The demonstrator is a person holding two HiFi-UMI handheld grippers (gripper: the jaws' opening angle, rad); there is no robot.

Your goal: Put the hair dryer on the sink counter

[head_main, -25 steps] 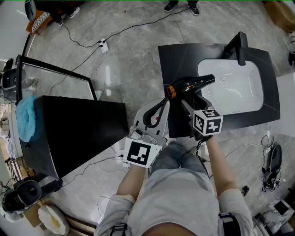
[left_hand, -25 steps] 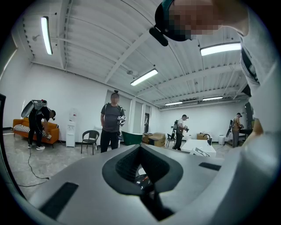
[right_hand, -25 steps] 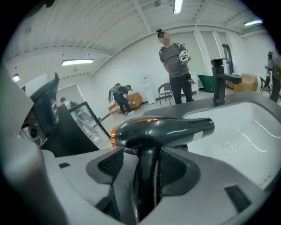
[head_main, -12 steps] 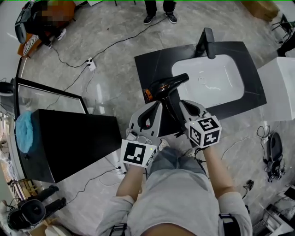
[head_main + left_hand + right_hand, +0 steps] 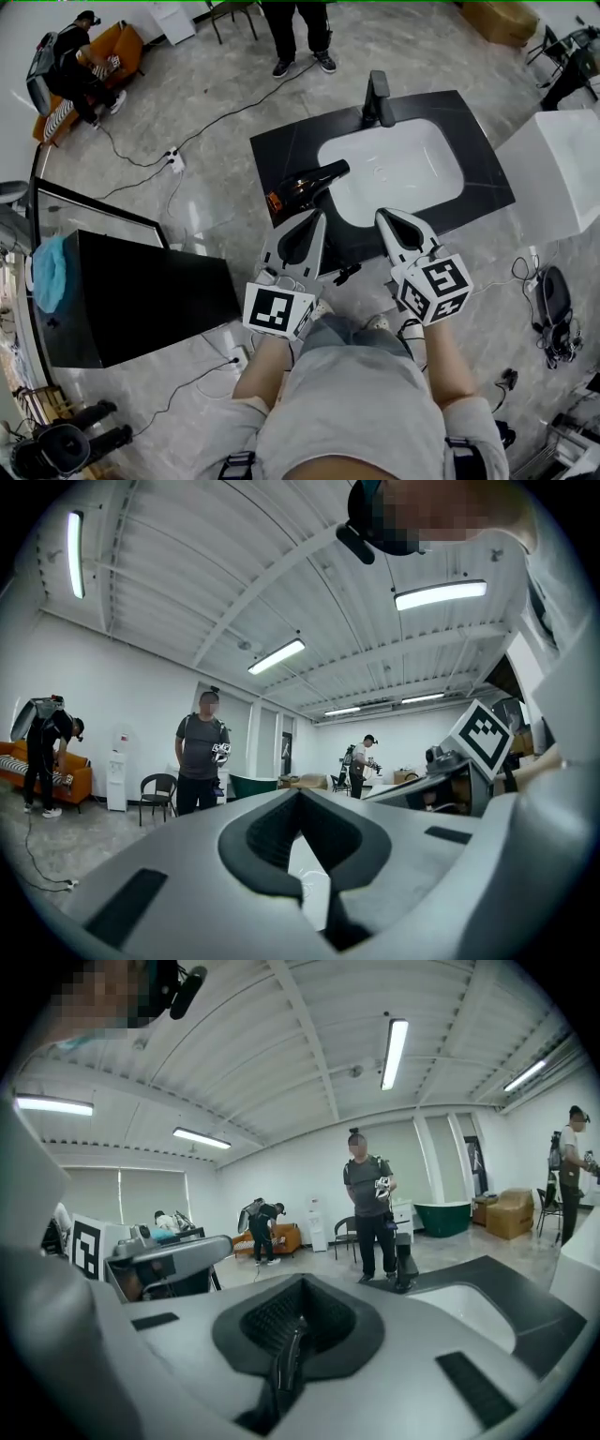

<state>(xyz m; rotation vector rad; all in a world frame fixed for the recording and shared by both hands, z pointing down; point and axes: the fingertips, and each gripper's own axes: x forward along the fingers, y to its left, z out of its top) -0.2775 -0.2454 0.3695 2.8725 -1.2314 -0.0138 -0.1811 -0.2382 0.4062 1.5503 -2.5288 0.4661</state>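
The black hair dryer [image 5: 305, 186], with an orange ring at its rear, lies on its side on the black sink counter [image 5: 281, 145], just left of the white basin [image 5: 394, 169]. Its nozzle reaches over the basin's left rim. My left gripper [image 5: 311, 219] and right gripper [image 5: 388, 217] hover side by side over the counter's front edge, a little short of the dryer and not touching it. Both have their jaws together with nothing between them. In the right gripper view the counter [image 5: 525, 1307] lies ahead, with the left gripper [image 5: 169, 1251] beside it.
A black faucet [image 5: 377, 98] stands behind the basin. A dark cord end [image 5: 345, 274] hangs at the counter's front. A black cabinet [image 5: 141, 291] with a blue cloth [image 5: 47, 272] is at the left, a white block [image 5: 553, 178] at the right. A person [image 5: 295, 28] stands beyond; cables cross the floor.
The hair dryer, held up over the counter a second ago, now lies on it. My right gripper has let go, shut and drawn back; the left has drawn back too.
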